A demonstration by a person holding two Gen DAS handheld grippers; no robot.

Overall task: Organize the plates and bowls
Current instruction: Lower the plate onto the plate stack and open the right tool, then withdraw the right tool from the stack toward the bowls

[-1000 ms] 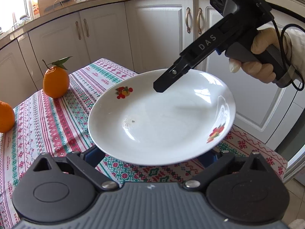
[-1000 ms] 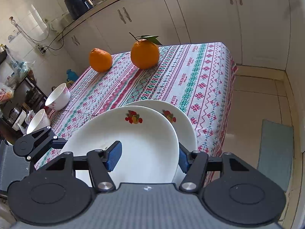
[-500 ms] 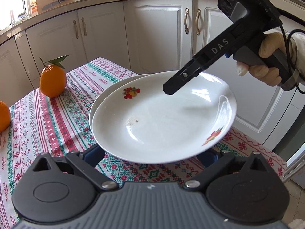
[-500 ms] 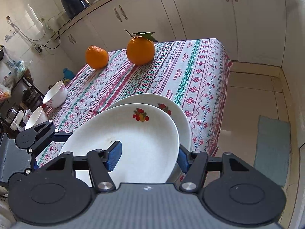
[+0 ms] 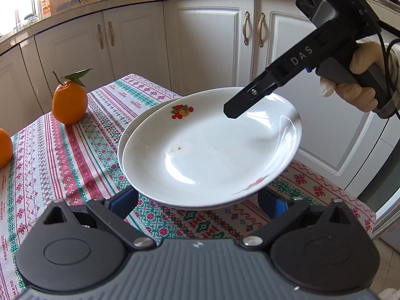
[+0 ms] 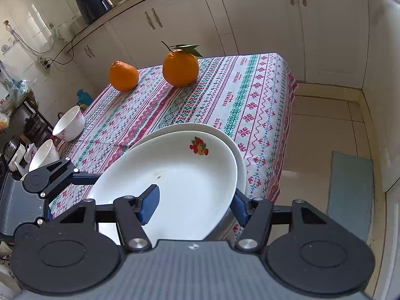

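Observation:
A white plate with fruit prints hangs tilted just above a second white plate that lies on the patterned tablecloth. My right gripper is shut on the upper plate's rim, one pad above and one below. The lower plate's rim shows behind it. My left gripper is open, its blue pads spread wide below the plates' near edge. Two white bowls stand at the table's far-left edge in the right wrist view.
Two oranges sit on the cloth beyond the plates. White kitchen cabinets surround the table. The table edge drops to a tiled floor with a grey mat.
The held plate has moved over the second plate and come down onto it, now nearly nested. The left gripper has stayed under the near rim.

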